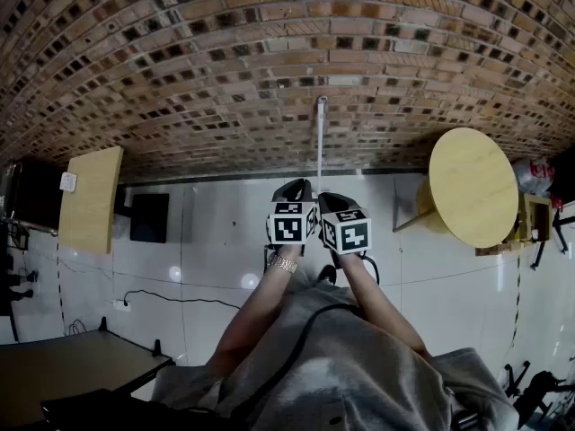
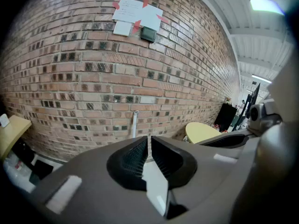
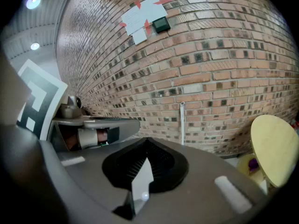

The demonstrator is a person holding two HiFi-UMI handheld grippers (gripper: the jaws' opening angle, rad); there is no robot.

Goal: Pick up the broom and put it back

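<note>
The broom shows only as a pale handle (image 1: 320, 137) standing upright against the brick wall, straight ahead of both grippers; its head is hidden behind them. The same handle (image 2: 135, 124) appears in the left gripper view, and in the right gripper view the handle (image 3: 182, 122) is just right of centre. My left gripper (image 1: 295, 189) and right gripper (image 1: 334, 201) are held side by side, well short of the handle and apart from it. The left gripper (image 2: 149, 141) is shut with nothing between its pads. The right gripper (image 3: 146, 146) is shut and empty too.
A round yellow table (image 1: 472, 187) stands by the wall on the right. A wooden board (image 1: 90, 200) and a black box (image 1: 148, 216) are on the left, with a cable (image 1: 171, 296) across the white tiled floor. Papers (image 2: 135, 15) are taped high on the wall.
</note>
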